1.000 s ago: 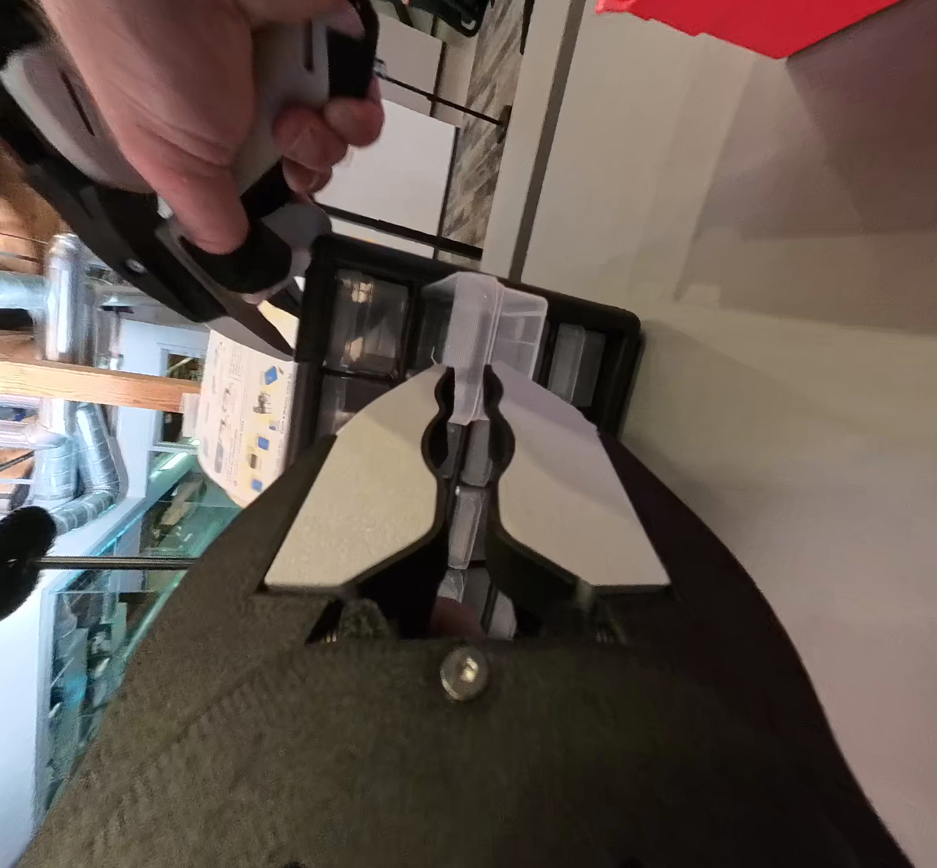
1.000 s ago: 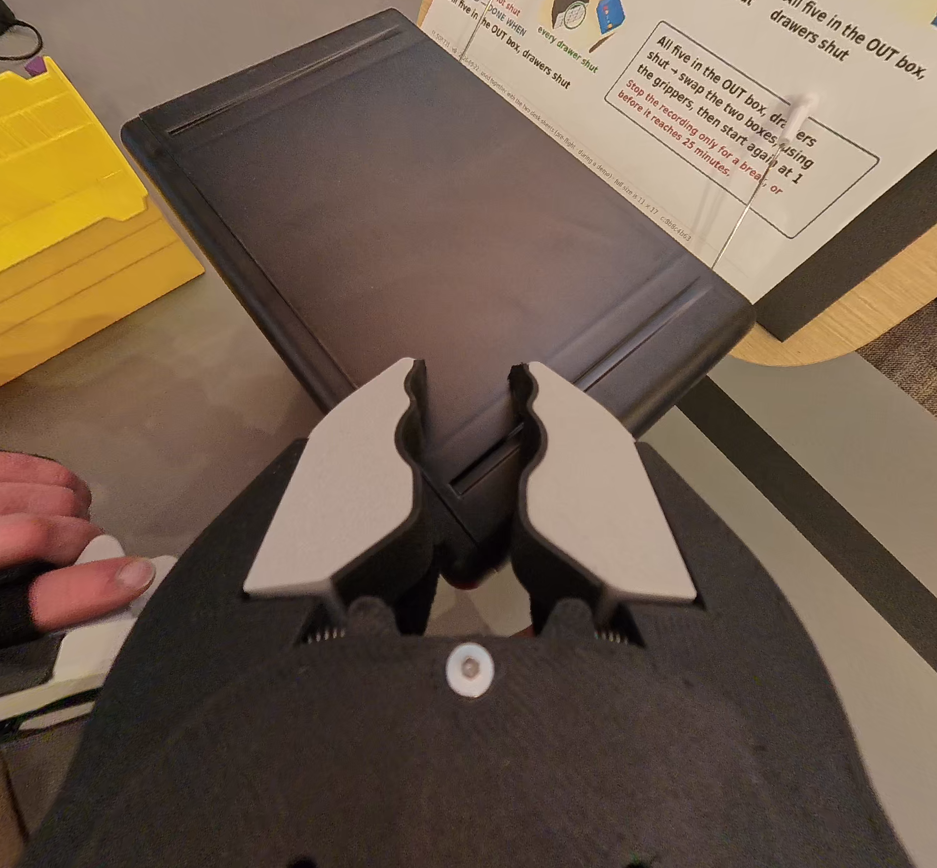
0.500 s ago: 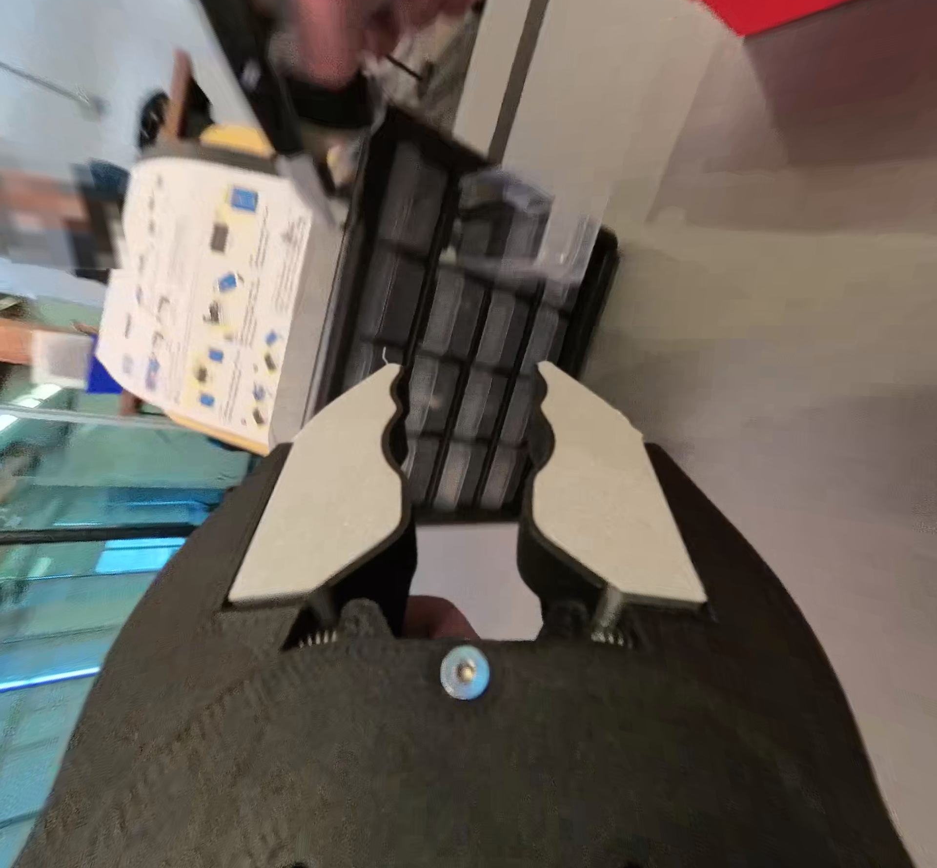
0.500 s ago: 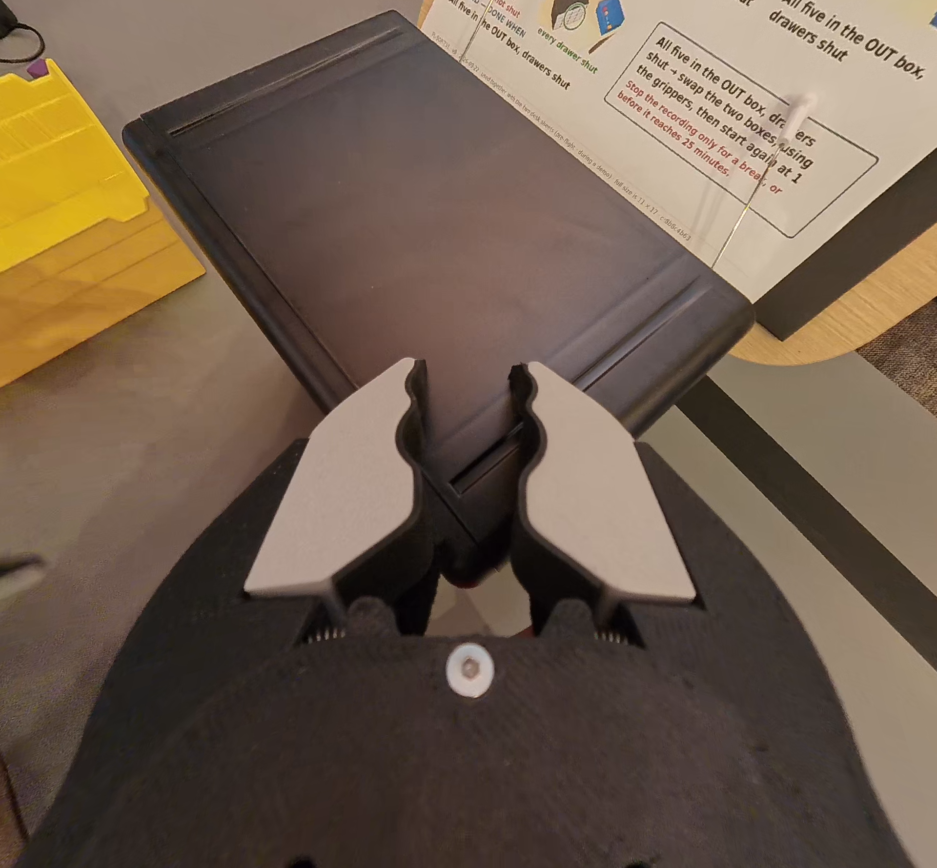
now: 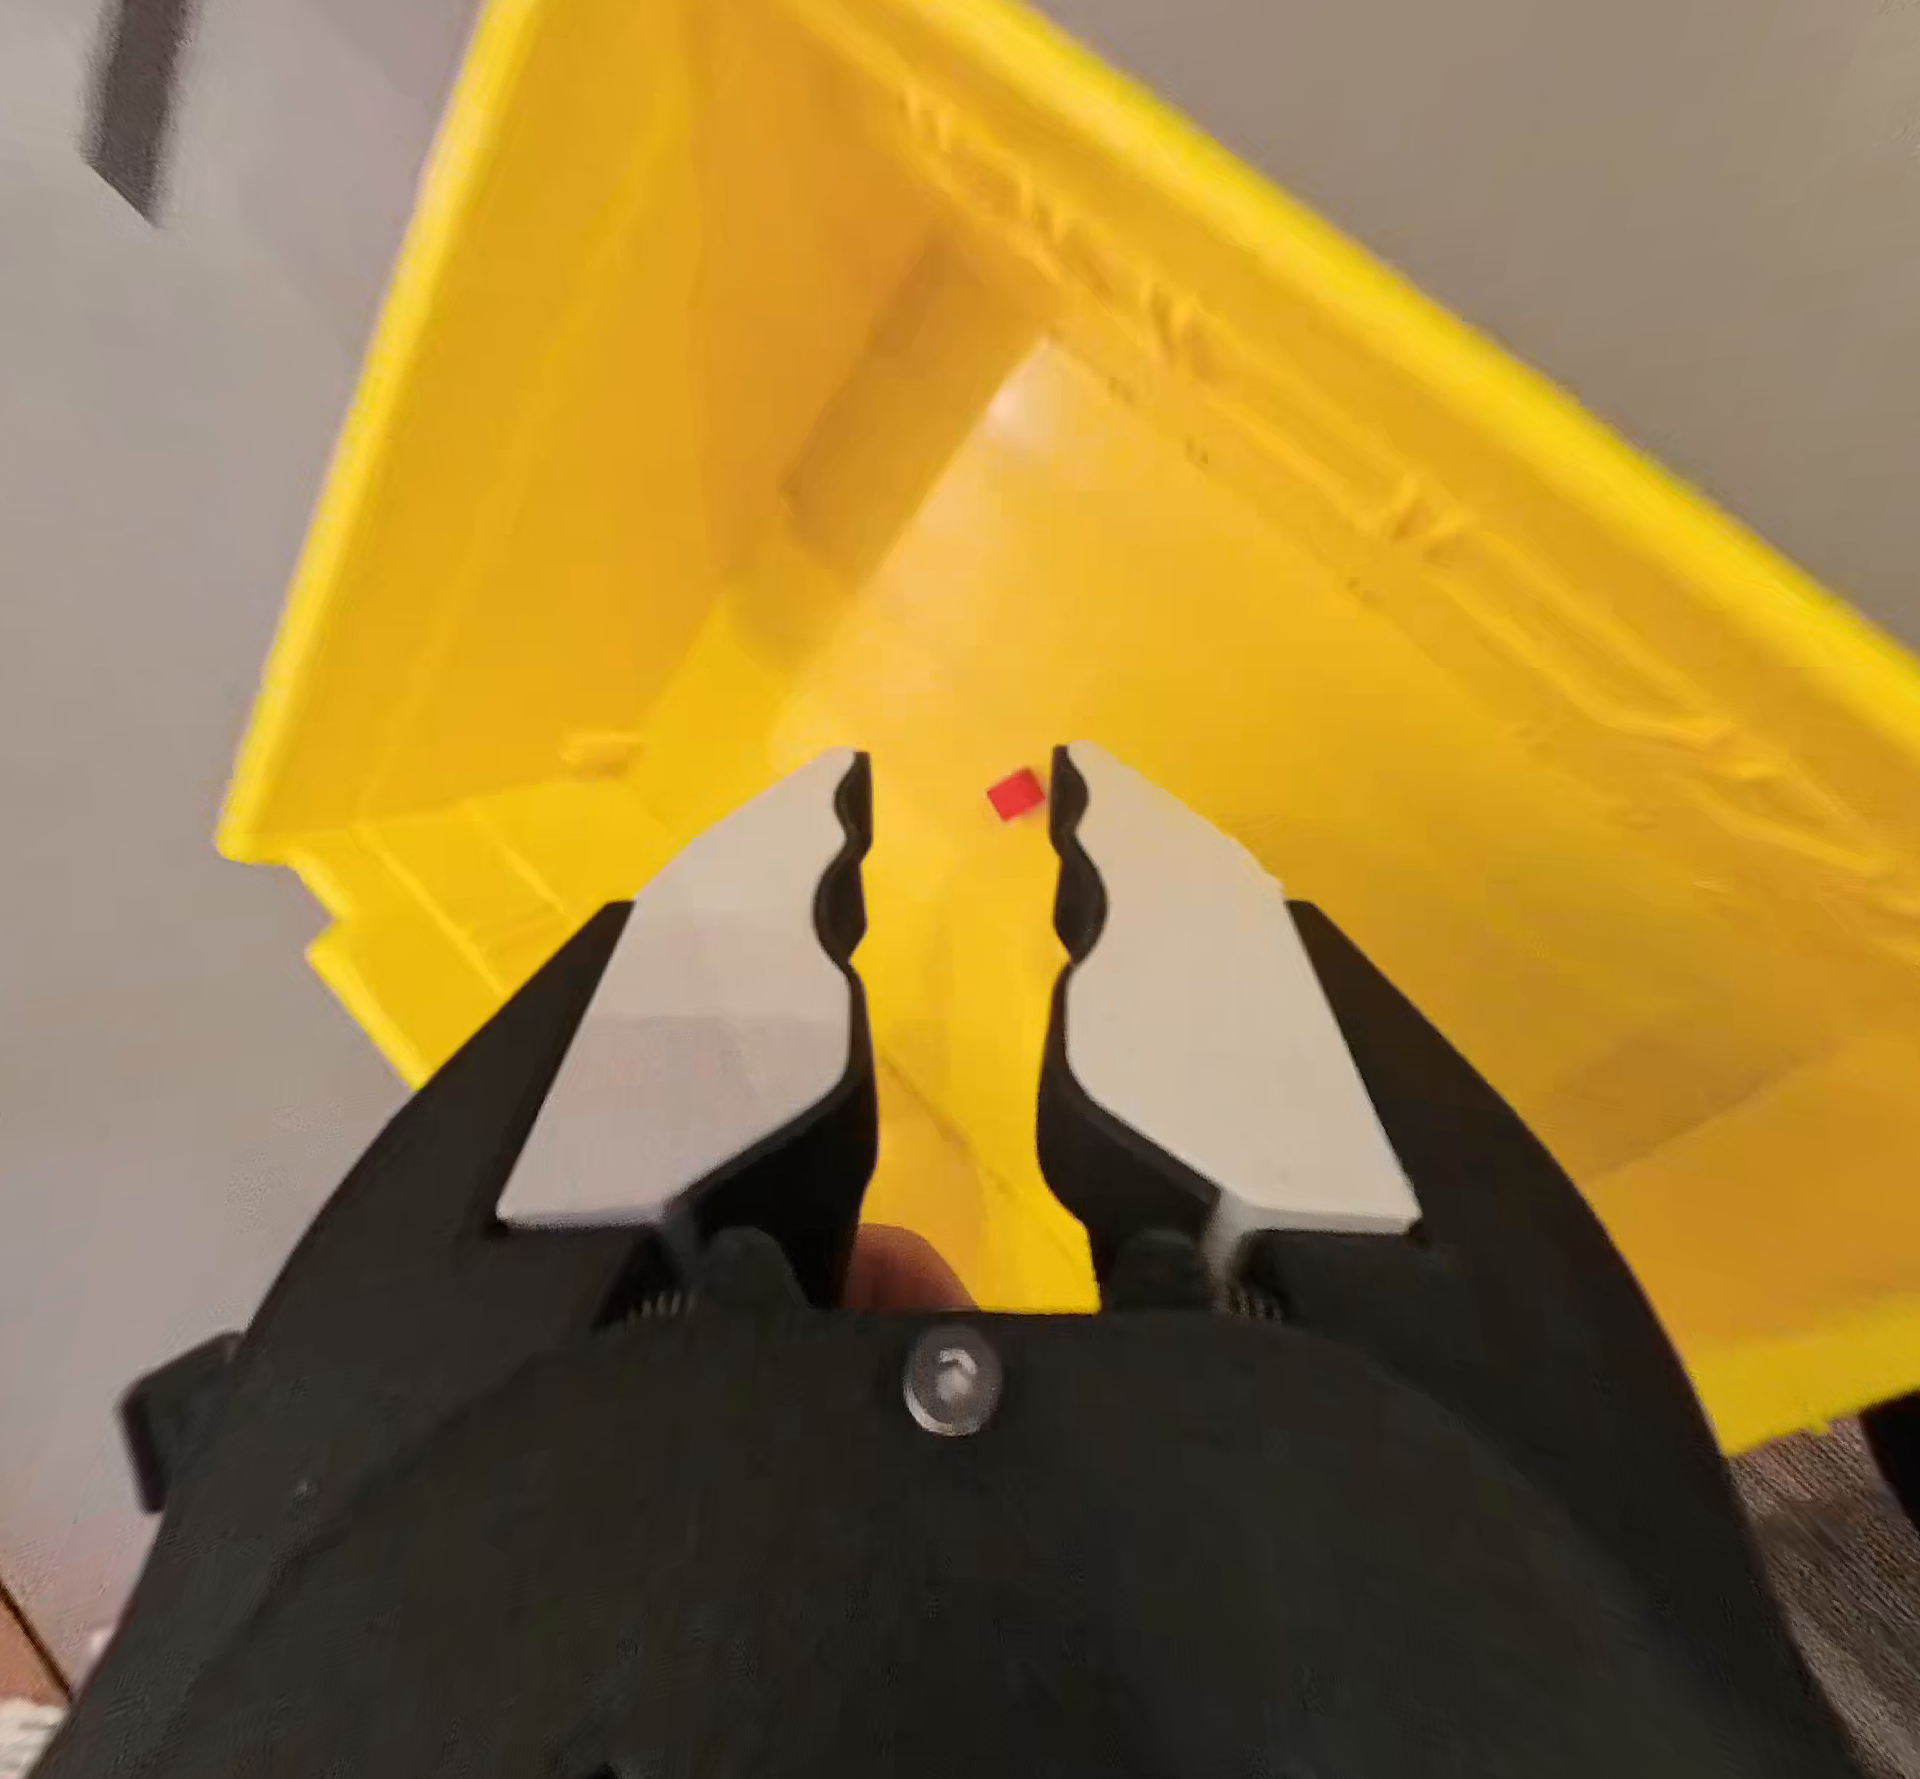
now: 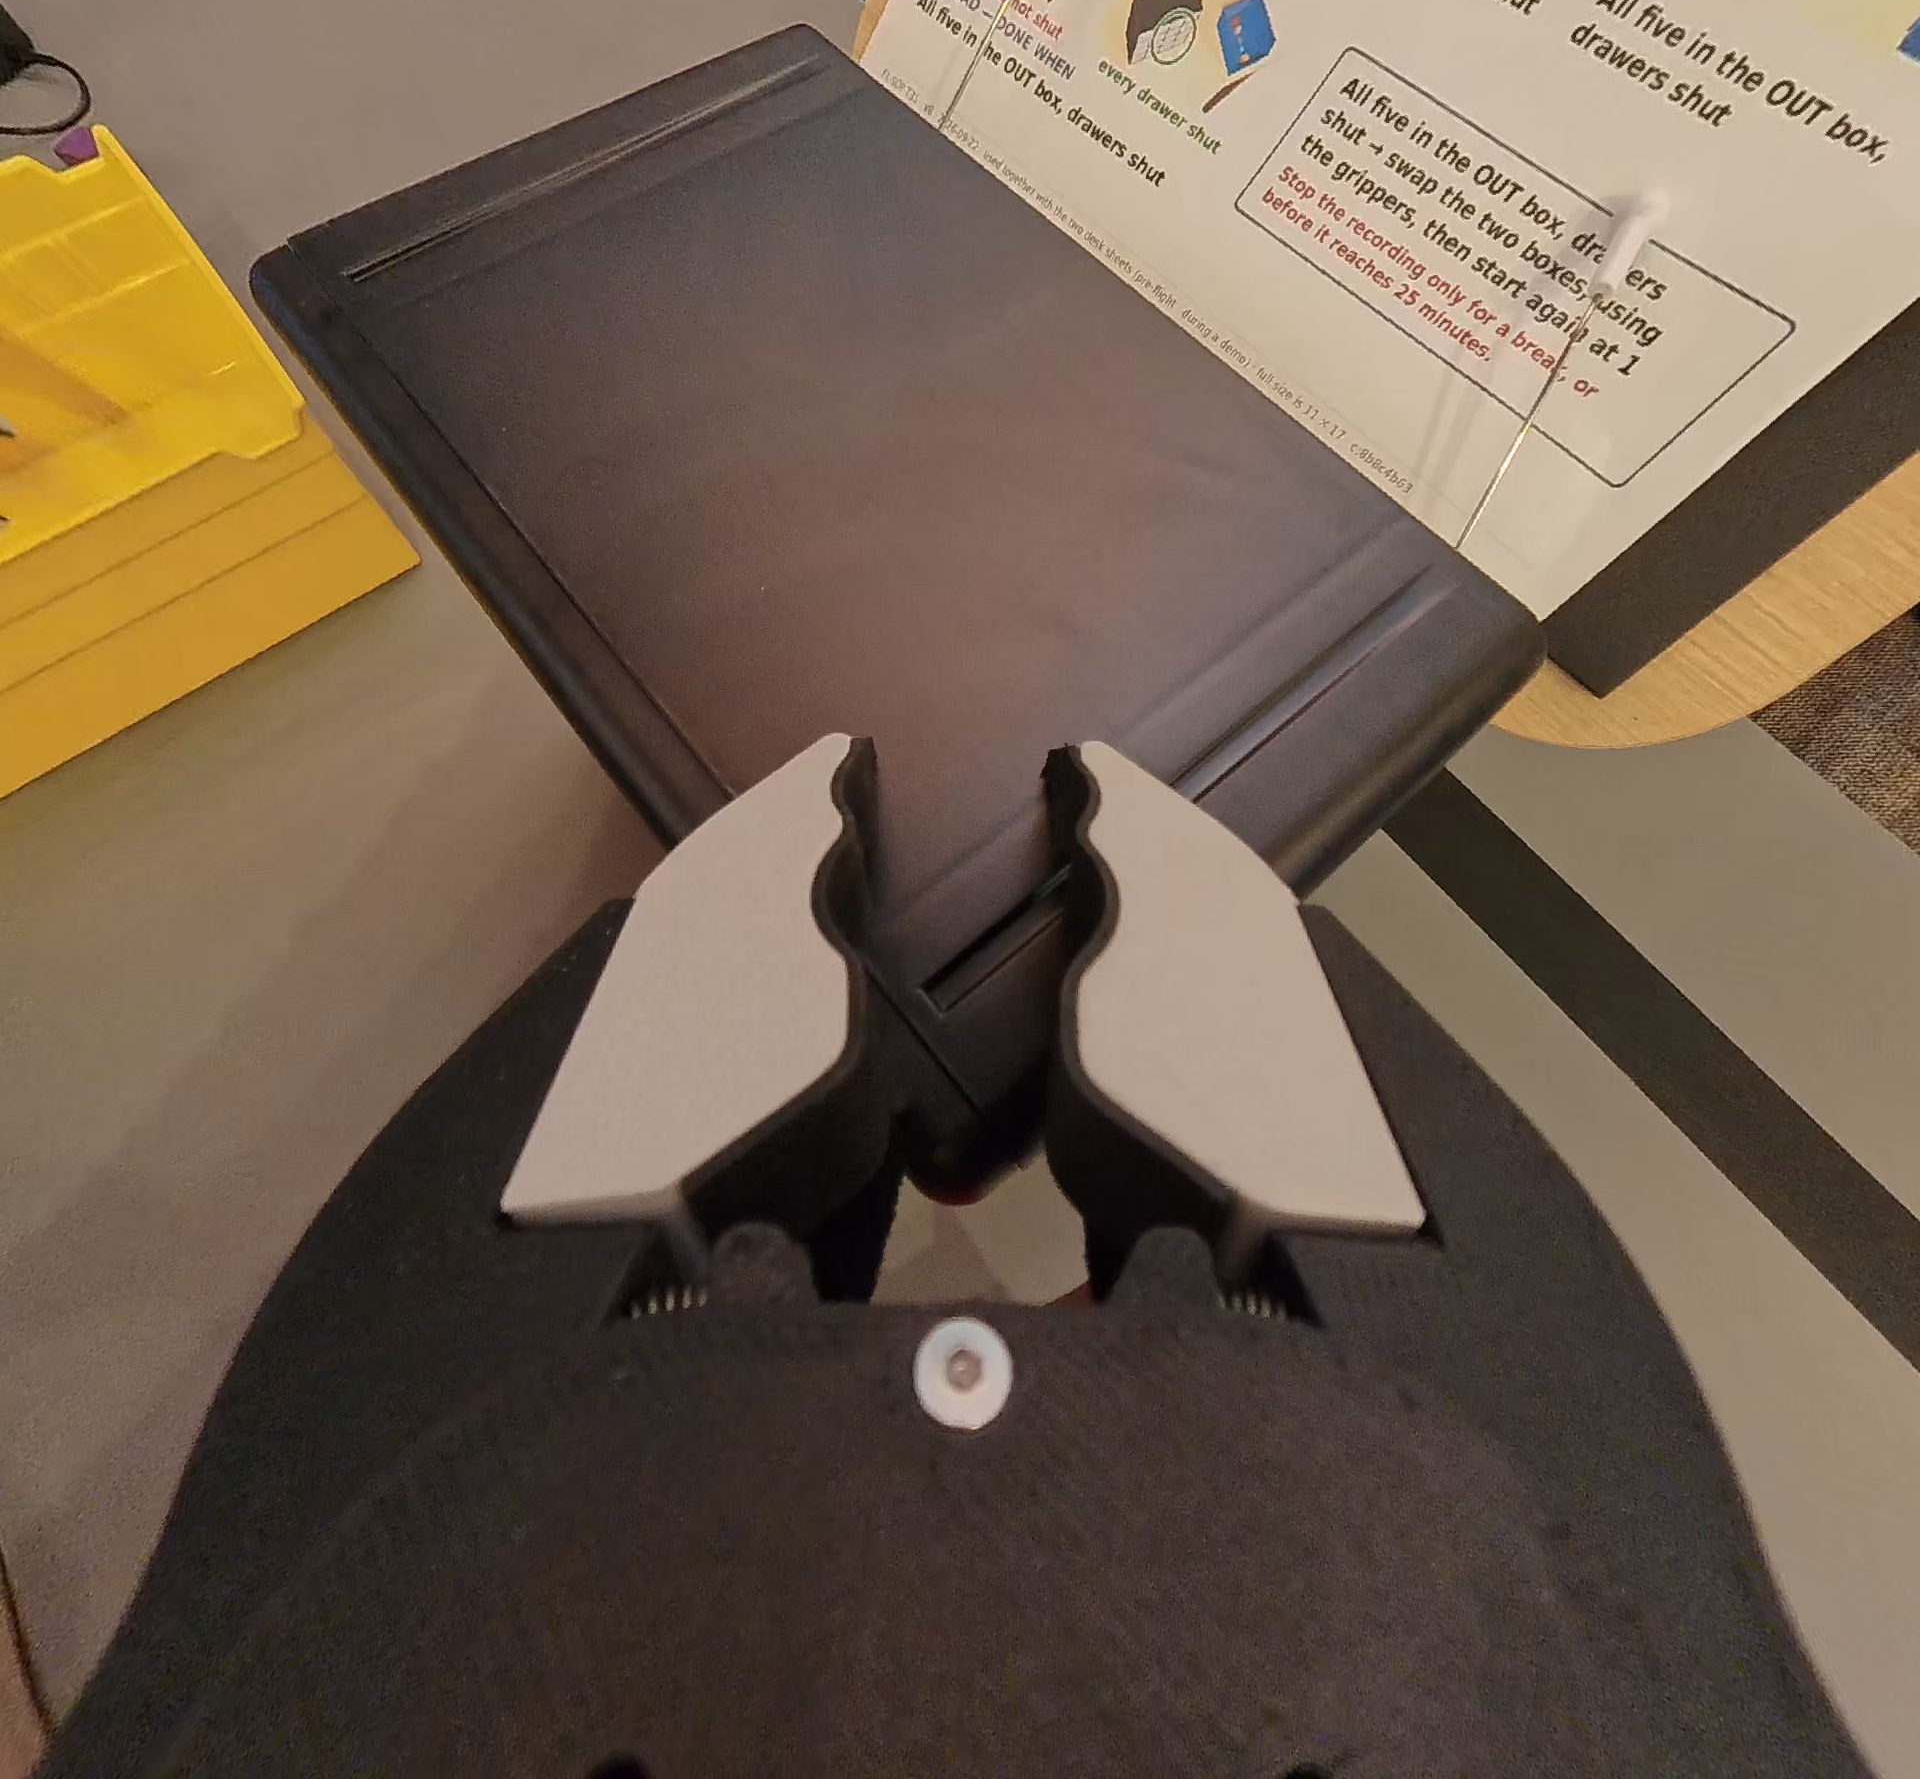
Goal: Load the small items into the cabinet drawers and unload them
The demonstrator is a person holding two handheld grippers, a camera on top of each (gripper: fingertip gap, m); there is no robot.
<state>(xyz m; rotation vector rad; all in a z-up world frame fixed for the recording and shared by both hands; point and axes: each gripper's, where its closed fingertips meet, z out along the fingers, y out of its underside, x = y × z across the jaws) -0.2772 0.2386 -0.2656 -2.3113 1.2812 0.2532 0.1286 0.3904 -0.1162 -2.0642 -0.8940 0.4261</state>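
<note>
In the left wrist view my left gripper point(image 5: 961, 773) is open and empty, tilted over the open yellow bin point(image 5: 1299, 524). A small red item point(image 5: 1013, 796) lies on the bin floor just beyond the fingertips, close to the right finger. In the right wrist view my right gripper point(image 6: 961, 763) is part open, with its fingers over the near corner of the black drawer cabinet's top point(image 6: 883, 441). It holds no item. The cabinet's drawers are hidden in both views.
The yellow bin point(image 6: 135, 441) stands left of the cabinet on the grey table point(image 6: 312, 898). A small purple thing point(image 6: 73, 142) lies behind the bin. A printed instruction sheet point(image 6: 1455, 119) leans behind the cabinet at the right, on a wooden board point(image 6: 1683, 659). The left gripper's tips are roughly 45 cm from the right gripper's.
My left gripper let go of the clear drawer it was shut on, opened, and swung away from the cabinet front to the yellow bin. The right gripper has not moved.
</note>
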